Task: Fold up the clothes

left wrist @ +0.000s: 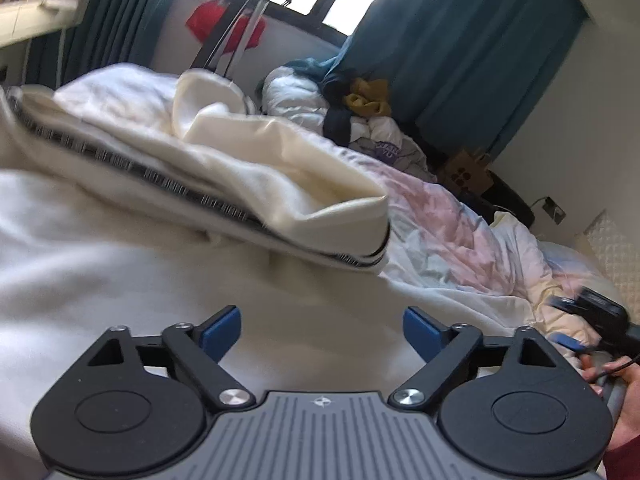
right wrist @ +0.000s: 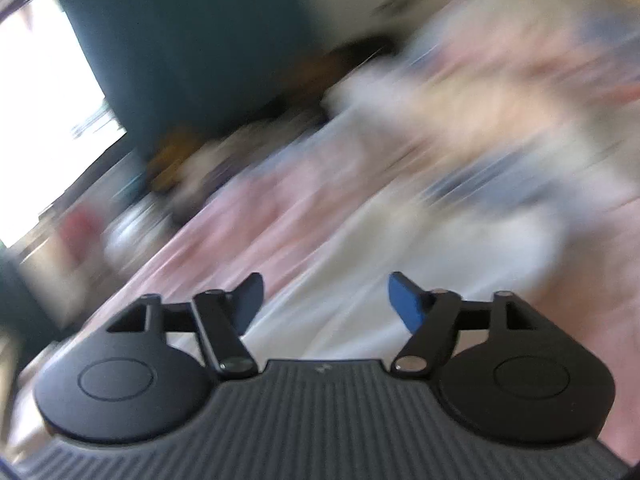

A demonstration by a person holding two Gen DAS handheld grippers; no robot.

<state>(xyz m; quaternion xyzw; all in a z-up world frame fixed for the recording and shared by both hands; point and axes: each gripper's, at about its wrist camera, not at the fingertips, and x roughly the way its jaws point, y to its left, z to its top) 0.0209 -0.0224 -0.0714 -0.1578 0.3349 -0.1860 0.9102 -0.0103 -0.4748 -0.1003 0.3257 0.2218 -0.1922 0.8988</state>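
A cream-white garment (left wrist: 192,168) with a dark zipper and dark-striped cuff lies crumpled on the bed, filling the left and middle of the left wrist view. My left gripper (left wrist: 322,330) is open and empty, just above the garment's near part. My right gripper (right wrist: 326,300) is open and empty over white cloth (right wrist: 400,280); its view is heavily motion-blurred. The right gripper also shows at the right edge of the left wrist view (left wrist: 592,320), held in a hand.
A pink and white duvet (left wrist: 448,232) covers the bed to the right. A pile of clothes (left wrist: 344,108) lies at the far end by teal curtains (left wrist: 460,60). A cardboard box (left wrist: 466,172) stands by the wall.
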